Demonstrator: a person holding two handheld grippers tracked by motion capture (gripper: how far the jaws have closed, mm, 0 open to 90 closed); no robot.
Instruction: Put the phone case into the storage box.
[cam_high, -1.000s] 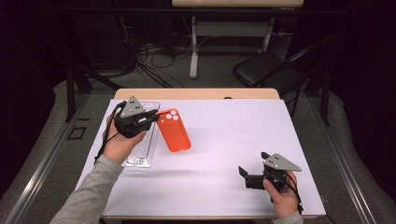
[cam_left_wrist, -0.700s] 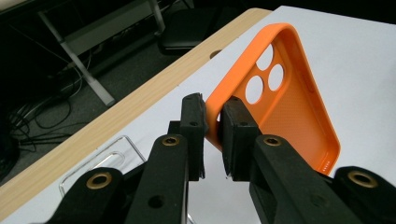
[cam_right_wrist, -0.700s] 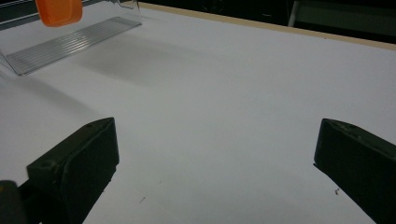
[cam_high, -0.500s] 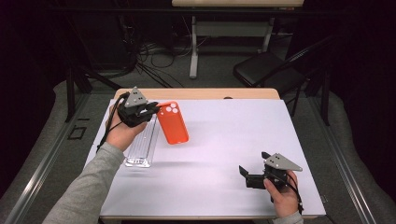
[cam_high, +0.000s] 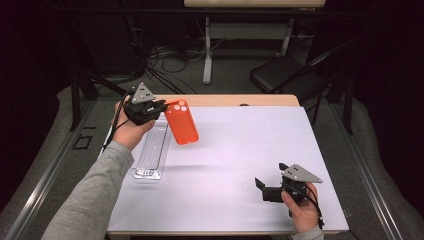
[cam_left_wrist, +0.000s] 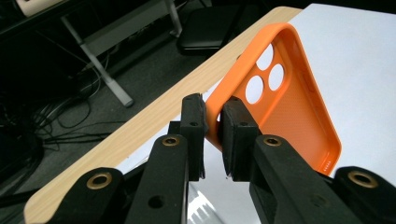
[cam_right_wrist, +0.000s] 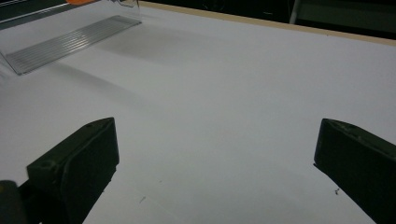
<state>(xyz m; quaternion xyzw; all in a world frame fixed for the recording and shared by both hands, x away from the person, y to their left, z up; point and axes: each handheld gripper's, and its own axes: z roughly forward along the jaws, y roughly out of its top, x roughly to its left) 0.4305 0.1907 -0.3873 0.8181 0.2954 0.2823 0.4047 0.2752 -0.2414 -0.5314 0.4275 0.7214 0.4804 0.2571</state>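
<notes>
The left tool (cam_high: 159, 106) is clenched on the rim of an orange soft plastic phone case with round camera holes (cam_high: 181, 121), holding it lifted clear of the white tabletop (cam_high: 240, 145) at the far left, close to the far wooden edge. In the left gripper view the two black jaws pinch the case's side wall (cam_left_wrist: 280, 98) between them, with the open inner face of the case turned toward the camera and its camera holes at the far end; the case hangs tilted, its long side running away from the tool to the right. Just below and to the near side of the case, a clear ribbed plastic tray (cam_high: 152, 150) lies flat on the tabletop along the left edge, apart from the case. In the right gripper view the same tray (cam_right_wrist: 70, 39) sits at the far left of the white surface. The right tool (cam_high: 261, 187) rests low at the near right of the tabletop, in the person's right hand (cam_high: 300, 212), well apart from the case and the tray; its jaws are spread wide and released, with bare tabletop between them.
</notes>
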